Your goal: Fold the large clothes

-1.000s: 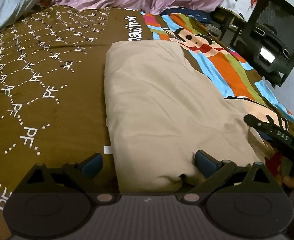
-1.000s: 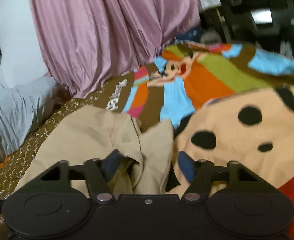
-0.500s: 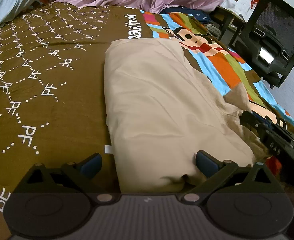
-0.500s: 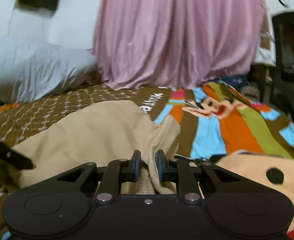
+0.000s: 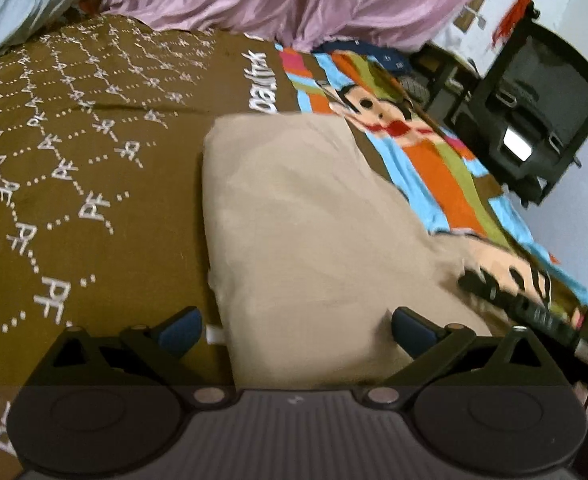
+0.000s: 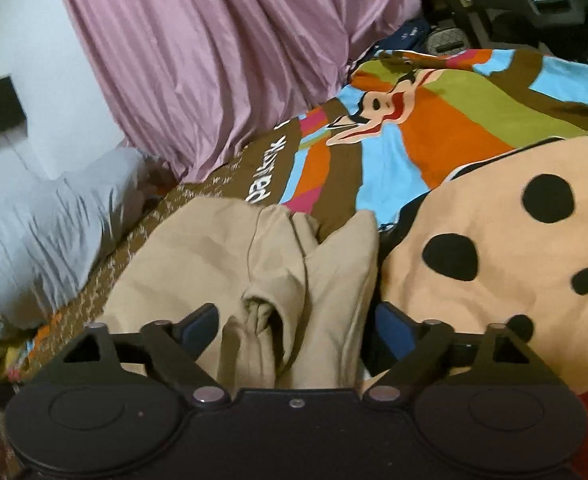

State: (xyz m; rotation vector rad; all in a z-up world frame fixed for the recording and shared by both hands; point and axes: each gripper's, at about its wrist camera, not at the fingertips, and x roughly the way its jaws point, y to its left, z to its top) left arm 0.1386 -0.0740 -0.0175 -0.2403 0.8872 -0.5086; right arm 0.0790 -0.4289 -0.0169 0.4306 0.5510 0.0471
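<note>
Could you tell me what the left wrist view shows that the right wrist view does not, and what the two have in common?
Only the left wrist view shows the beige garment's flat folded top, the white tag at its edge and the right gripper beside it. Only the right wrist view shows the bunched loose end and the blue-grey pillow's creased side. Both show the garment, the bedspread, the pink curtain and open jaws.

beige garment (image 5: pixel 314 240) near edge hidden behind gripper body, right gripper (image 5: pixel 526 312) blurred, perhaps touching it
</note>
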